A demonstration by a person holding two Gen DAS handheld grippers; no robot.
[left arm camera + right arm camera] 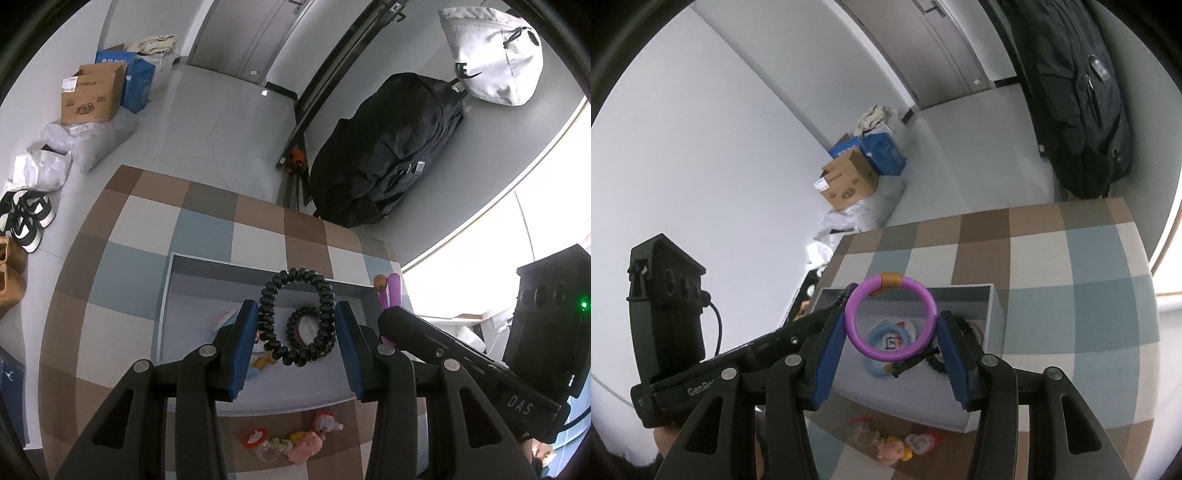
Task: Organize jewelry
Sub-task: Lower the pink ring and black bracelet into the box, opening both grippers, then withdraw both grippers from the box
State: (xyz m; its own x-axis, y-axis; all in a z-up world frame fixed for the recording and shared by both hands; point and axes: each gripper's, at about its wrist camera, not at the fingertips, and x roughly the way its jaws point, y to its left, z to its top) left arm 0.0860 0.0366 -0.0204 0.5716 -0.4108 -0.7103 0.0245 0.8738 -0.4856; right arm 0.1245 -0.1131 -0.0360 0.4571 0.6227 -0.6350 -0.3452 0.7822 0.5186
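My left gripper (295, 317) is shut on a black spiral coil bracelet (271, 325), its blue pads pressing both sides of the loop above a grey open box (168, 295). My right gripper (892, 325) is shut on a purple bangle (925, 295) with an orange bead, held over the same grey box (993, 317). Inside the box lie a light blue ring (873, 338), a dark beaded bracelet (295, 321) around a pale disc, and other small pieces. The purple bangle (391, 291) and the right gripper's black body also show at the right of the left wrist view.
The box rests on a table with a brown, blue and white checked cloth (140, 229). Small pink and red charms (295, 443) lie on the cloth in front of the box. Cardboard boxes (92, 96), shoes and a black backpack (388, 155) stand on the floor beyond.
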